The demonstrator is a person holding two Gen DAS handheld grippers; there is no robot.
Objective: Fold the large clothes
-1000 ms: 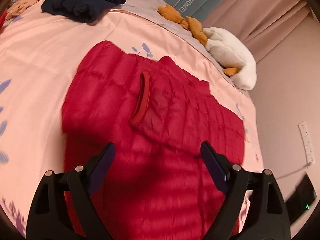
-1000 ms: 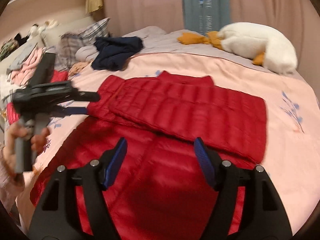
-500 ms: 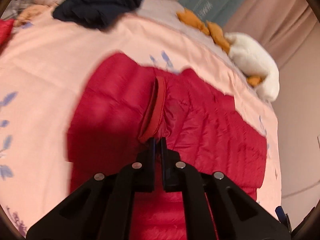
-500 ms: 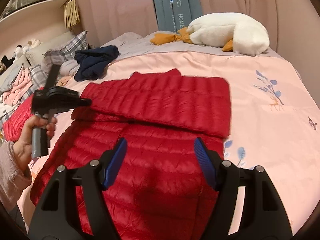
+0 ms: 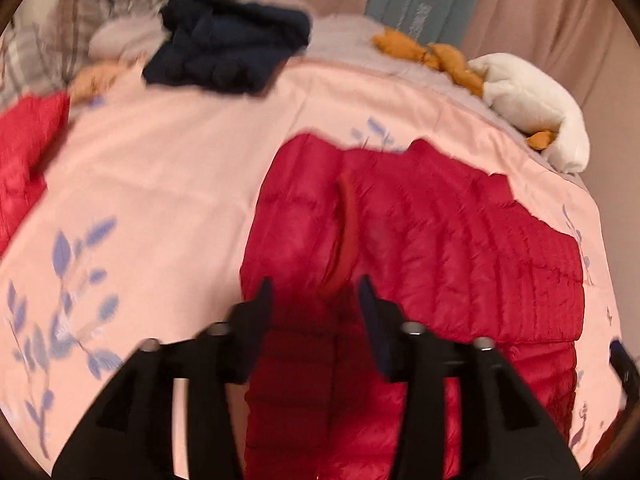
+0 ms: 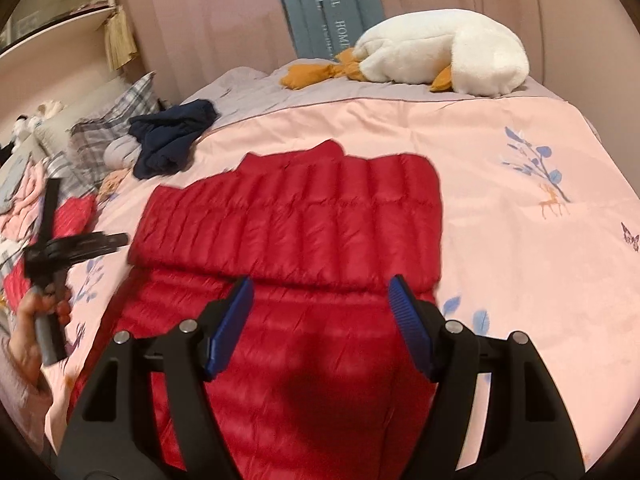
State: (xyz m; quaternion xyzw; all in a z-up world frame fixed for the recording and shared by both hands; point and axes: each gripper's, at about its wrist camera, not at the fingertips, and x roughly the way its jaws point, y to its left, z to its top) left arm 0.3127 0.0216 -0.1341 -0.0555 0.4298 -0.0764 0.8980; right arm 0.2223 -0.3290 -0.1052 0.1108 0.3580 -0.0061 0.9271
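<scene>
Left wrist view: left gripper (image 5: 316, 294), clenched on the cuff (image 5: 347, 236) half a second earlier, was releasing; jacket (image 5: 460, 248) sleeve laid. Right gripper (image 6: 322, 300) stayed released, empty.

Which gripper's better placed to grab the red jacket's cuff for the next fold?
Left. The left gripper, jaws opening, sits right at the cuff of the red jacket; the right gripper hovers over its middle.

A red quilted down jacket (image 6: 304, 236) lies flat on the pink floral bedspread (image 6: 520, 240), its upper part folded down over the body in a straight band. A sleeve cuff (image 5: 347, 236) rests across the fold, collar toward the pillows.
</scene>
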